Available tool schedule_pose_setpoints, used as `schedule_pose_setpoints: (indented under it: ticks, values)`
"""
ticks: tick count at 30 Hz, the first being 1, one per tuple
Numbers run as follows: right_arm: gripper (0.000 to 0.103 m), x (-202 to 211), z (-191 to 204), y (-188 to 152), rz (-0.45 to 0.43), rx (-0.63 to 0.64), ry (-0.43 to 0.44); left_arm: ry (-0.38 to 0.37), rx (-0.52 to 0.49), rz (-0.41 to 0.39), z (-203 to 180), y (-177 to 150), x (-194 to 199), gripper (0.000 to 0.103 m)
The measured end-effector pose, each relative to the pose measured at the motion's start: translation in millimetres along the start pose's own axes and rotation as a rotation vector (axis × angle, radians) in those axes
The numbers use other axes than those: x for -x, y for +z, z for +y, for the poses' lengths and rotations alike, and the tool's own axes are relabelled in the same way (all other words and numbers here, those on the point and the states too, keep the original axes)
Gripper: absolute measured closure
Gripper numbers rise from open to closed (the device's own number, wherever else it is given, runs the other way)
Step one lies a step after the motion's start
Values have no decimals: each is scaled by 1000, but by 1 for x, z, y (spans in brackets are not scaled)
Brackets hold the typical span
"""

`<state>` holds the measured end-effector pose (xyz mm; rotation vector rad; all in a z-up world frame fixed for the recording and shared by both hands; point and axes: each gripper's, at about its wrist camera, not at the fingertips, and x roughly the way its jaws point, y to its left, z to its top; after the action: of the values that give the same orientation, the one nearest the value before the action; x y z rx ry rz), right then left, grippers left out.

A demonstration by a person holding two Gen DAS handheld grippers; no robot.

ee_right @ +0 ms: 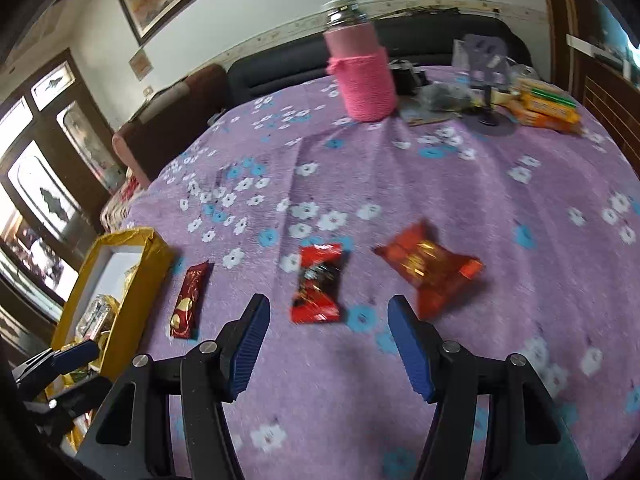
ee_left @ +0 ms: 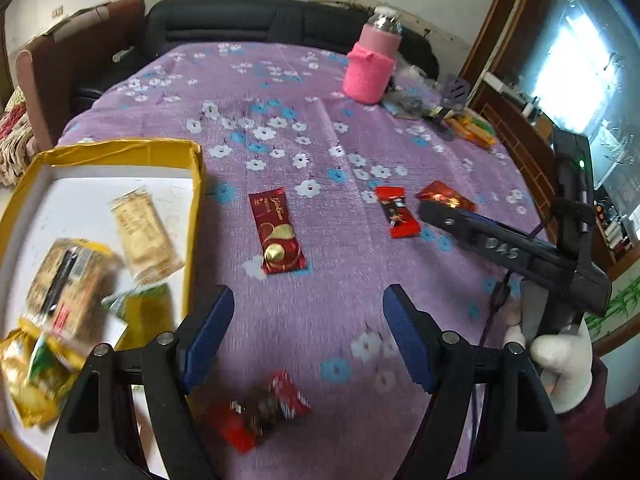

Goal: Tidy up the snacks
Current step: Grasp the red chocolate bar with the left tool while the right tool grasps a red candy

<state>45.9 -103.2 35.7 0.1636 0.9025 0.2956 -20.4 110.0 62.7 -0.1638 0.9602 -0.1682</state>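
My left gripper [ee_left: 308, 296] is open and empty above the purple cloth. A blurred red snack pack [ee_left: 260, 408] lies just below it. A dark red bar [ee_left: 276, 236] lies ahead. The yellow box [ee_left: 192, 216] at left holds several snack packs [ee_left: 144, 236]. My right gripper [ee_right: 328, 308] is open and empty, just short of a red candy pack [ee_right: 318, 284]; an orange-red pack [ee_right: 432, 268] lies to its right. The dark red bar [ee_right: 188, 300] and the box [ee_right: 140, 280] are to its left. The right gripper also shows in the left wrist view [ee_left: 432, 208].
A bottle in a pink knitted sleeve [ee_left: 372, 68] stands at the back of the table. Yellow-green packets [ee_right: 548, 104], dark clutter and a small stand [ee_right: 488, 116] lie at the back right. A dark sofa [ee_left: 224, 24] is behind the table.
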Motion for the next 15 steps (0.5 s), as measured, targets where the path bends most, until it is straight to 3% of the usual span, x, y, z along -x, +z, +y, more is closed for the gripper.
schedule_pose_setpoints:
  ticks: [9, 11, 13, 15]
  values:
    - [42, -56, 25, 1, 73, 100, -91, 57, -62, 97, -4, 30, -61, 26]
    - [47, -57, 28, -1, 65, 144, -119, 90, -88, 111, -7, 34, -72, 26]
    - [62, -57, 30, -3, 54, 171, -151, 123, -99, 129, -8, 38, -85, 27]
    - [69, -56, 27, -3, 50, 175, -145, 177, -145, 125, -12, 40, -91, 33]
